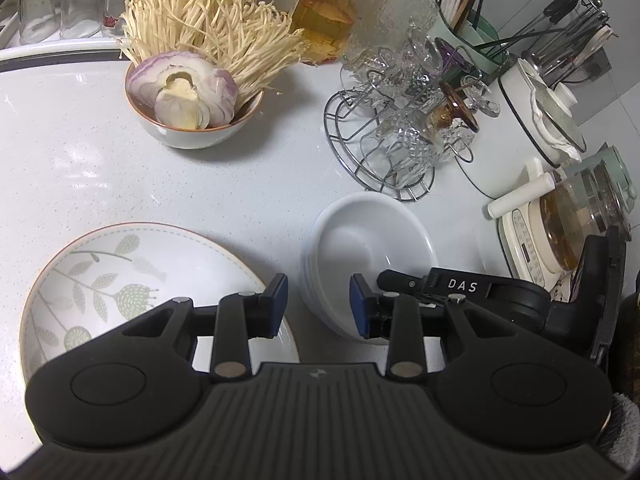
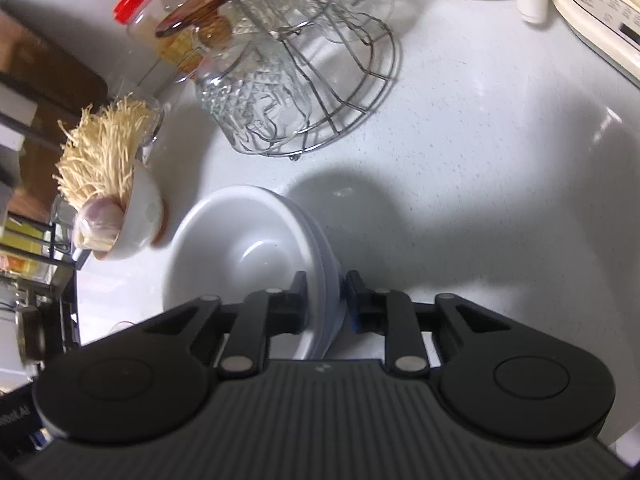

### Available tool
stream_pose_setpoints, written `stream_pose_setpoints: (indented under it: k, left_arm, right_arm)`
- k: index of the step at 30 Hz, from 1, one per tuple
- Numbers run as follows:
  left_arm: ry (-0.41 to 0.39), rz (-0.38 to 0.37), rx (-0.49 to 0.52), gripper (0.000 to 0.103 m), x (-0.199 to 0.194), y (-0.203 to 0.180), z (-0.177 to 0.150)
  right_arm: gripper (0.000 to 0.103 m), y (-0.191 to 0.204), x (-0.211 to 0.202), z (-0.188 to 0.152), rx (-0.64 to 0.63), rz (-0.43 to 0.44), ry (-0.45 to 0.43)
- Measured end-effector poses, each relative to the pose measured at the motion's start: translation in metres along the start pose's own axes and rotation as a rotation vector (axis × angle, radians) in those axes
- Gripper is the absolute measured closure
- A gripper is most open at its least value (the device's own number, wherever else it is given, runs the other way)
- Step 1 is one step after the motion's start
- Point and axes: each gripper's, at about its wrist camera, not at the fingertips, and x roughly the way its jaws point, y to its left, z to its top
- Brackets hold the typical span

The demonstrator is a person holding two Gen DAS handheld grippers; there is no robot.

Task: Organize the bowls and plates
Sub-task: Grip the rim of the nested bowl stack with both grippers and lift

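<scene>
A stack of white bowls (image 1: 372,232) (image 2: 240,248) sits on the white counter (image 1: 80,140). My right gripper (image 2: 326,292) straddles the stack's near rim, one finger inside the top bowl and one outside, pads pressed on the wall. In the left wrist view it reaches in from the right (image 1: 390,284). A leaf-patterned plate (image 1: 140,272) lies flat to the left of the bowls. My left gripper (image 1: 319,300) hovers open over the gap between plate and bowls, with nothing between its fingers.
A bowl of enoki mushrooms and cut onion (image 1: 192,128) (image 2: 136,220) stands behind. A wire rack of glass cups (image 1: 384,136) (image 2: 320,92), a red-lidded jar (image 1: 332,12), a white pot (image 1: 528,128) and a glass kettle (image 1: 580,220) crowd the back right.
</scene>
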Motion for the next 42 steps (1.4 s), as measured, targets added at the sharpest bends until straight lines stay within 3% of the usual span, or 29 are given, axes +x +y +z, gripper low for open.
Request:
stream_pose_setpoints:
  k: [14, 17, 19, 23, 30, 37, 39, 42]
  left_arm:
    - [0.048, -0.077, 0.125, 0.064, 0.004, -0.054, -0.019]
    - [0.074, -0.076, 0.152, 0.057, 0.014, -0.07, -0.031]
    - [0.104, -0.059, 0.128, 0.056, 0.023, -0.076, -0.038]
    - [0.176, -0.097, 0.084, 0.056, 0.043, -0.08, -0.05]
    - [0.204, -0.09, 0.088, 0.056, 0.063, -0.088, -0.068]
    - [0.227, -0.066, 0.075, 0.065, 0.076, -0.088, -0.08]
    - [0.228, -0.043, 0.07, 0.076, 0.08, -0.087, -0.082]
    - [0.227, -0.036, 0.057, 0.081, 0.082, -0.085, -0.085]
  right_arm:
    - [0.085, -0.048, -0.051, -0.028, 0.039, -0.075, -0.049]
    - [0.085, -0.061, -0.065, -0.036, 0.044, -0.082, -0.057]
    - [0.085, -0.072, -0.072, -0.041, 0.06, -0.085, -0.058]
    - [0.085, -0.085, -0.081, -0.047, 0.084, -0.081, -0.062]
    - [0.085, -0.098, -0.088, -0.054, 0.088, -0.062, -0.069]
    - [0.084, -0.099, -0.087, -0.055, 0.066, -0.043, -0.069]
    - [0.084, -0.1, -0.087, -0.056, 0.063, -0.04, -0.065]
    - [0.084, -0.103, -0.086, -0.057, 0.06, -0.046, -0.056]
